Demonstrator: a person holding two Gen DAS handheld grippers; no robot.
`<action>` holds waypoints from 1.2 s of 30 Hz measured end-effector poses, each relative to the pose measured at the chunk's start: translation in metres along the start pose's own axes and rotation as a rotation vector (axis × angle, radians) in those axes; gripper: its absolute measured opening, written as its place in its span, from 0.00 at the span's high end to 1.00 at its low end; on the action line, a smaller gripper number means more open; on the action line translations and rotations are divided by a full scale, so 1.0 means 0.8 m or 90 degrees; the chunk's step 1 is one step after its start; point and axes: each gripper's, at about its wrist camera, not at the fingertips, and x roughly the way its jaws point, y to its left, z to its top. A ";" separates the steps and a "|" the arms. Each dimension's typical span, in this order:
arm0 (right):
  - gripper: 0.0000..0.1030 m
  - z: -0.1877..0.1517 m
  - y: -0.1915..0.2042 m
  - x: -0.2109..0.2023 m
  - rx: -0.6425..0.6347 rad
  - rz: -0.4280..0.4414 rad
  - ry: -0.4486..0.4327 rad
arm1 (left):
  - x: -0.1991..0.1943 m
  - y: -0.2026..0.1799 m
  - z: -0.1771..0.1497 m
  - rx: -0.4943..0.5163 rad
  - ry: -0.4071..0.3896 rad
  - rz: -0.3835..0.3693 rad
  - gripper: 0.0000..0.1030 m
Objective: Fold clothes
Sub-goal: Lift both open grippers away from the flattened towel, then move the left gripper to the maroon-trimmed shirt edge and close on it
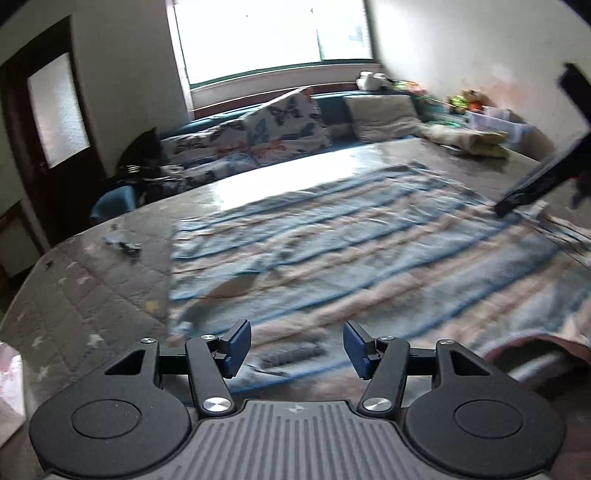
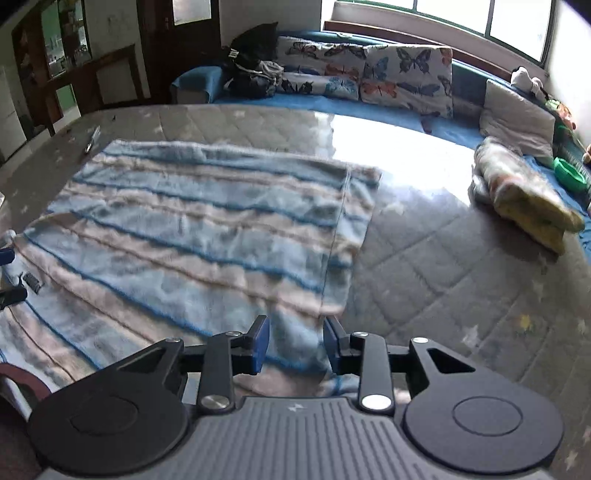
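Ahead of the left gripper lies a grey quilted mattress with pale stars. Beyond its jaws, along the far edge of the mattress, stand butterfly-print cushions and a plain grey pillow on a blue bench under the bright window. To the far left of the jaws a small dark object lies on the mattress; what it is cannot be told through the blur. To the far right the other gripper reaches in as a dark shape over the cloth's edge.

Ahead and to the right of the right gripper a folded yellowish bundle rests on the mattress, well apart from the cloth.

The striped blanket is fuzzy, with light-blue and pinkish-beige bands divided by thin dark-blue lines. It lies spread mostly flat, lightly wrinkled, stretching forward and left of the right jaws; a seam runs near its right edge.

The left jaws stand fairly wide with nothing between the blue pads; the cloth lies below and in front of them. The right jaws stand narrower, with a raised fold of the blanket's near corner in the gap; the pads do not seem to press on it.
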 end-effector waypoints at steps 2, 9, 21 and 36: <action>0.69 -0.011 0.004 0.004 0.002 0.000 0.003 | -0.006 -0.012 -0.007 0.025 -0.001 -0.015 0.43; 0.68 -0.032 0.023 -0.014 -0.049 -0.031 -0.024 | -0.025 -0.031 -0.036 0.067 0.000 -0.031 0.43; 0.67 -0.100 0.106 -0.066 -0.145 0.090 -0.059 | -0.058 -0.023 -0.056 0.052 -0.010 -0.013 0.43; 0.67 -0.143 0.139 -0.123 -0.167 0.147 -0.086 | -0.119 -0.049 -0.075 0.081 -0.021 -0.043 0.44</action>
